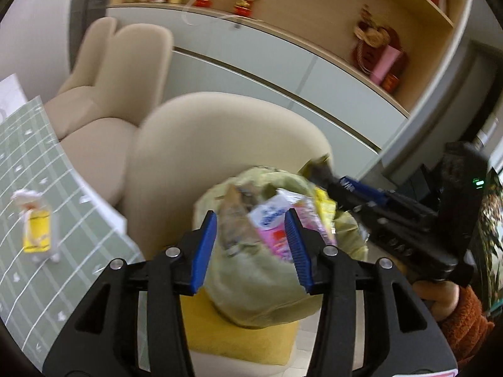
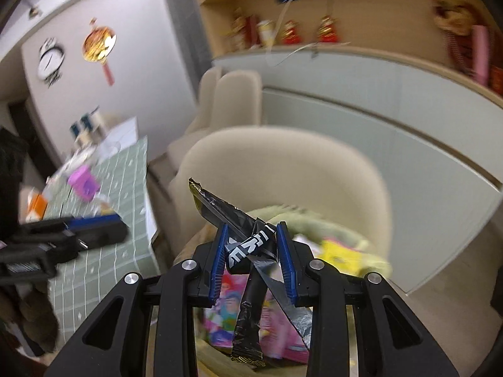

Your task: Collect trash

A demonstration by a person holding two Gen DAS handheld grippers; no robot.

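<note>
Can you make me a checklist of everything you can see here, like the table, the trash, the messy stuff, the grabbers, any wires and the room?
Surface: table with green checked cloth, beside the beige chair.
Job's things: trash bag on the chair's yellow cushion, open and full of wrappers; black wrapper above it.
Clutter: yellow packet on the table; purple thing and boxes farther back, blurred.
Grippers: left gripper open, nothing held, over the bag; right gripper shut on the black wrapper.
Cables: nothing seen for sure; a thin pale strip hangs by the shelf.
Surroundings: second chair, cabinet, shelf ornaments, wall clock.
</note>
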